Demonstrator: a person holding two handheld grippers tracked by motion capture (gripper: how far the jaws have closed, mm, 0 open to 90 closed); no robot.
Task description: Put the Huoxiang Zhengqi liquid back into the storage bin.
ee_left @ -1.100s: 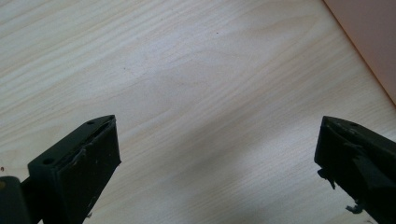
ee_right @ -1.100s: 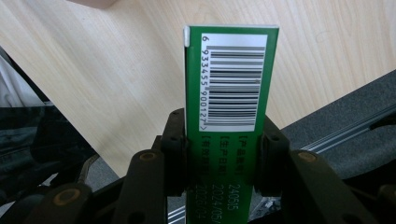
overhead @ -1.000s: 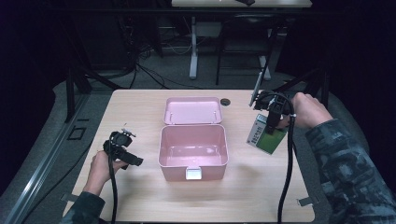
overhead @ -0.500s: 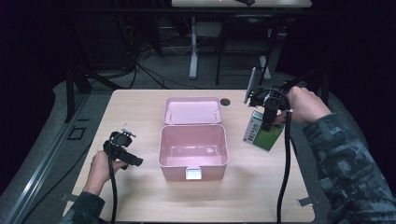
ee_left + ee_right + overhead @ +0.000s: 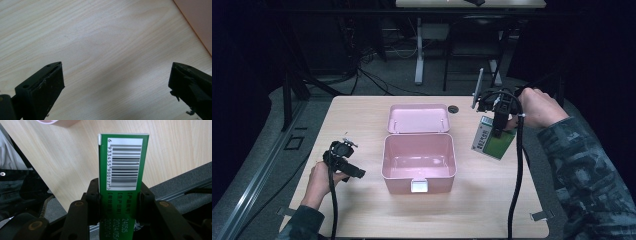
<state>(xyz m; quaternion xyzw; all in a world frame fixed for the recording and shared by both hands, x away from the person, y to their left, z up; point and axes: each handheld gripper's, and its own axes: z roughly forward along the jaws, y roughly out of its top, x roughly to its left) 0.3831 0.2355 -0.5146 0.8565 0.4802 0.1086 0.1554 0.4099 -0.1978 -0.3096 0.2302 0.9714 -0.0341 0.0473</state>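
Two grippers in my hands: my right gripper (image 5: 496, 131) clamps its fingers on the green carton (image 5: 492, 140), lifted off the desk (image 5: 362, 115) right of the open pink box (image 5: 419, 160); my left gripper (image 5: 343, 162) rests near-left, fingers spread, empty.

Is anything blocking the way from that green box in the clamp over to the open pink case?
Nothing visible does. The green box hangs in the right gripper beside the pink case, whose lid lies folded back. Bare table lies between them; the left gripper stays on the case's other side.
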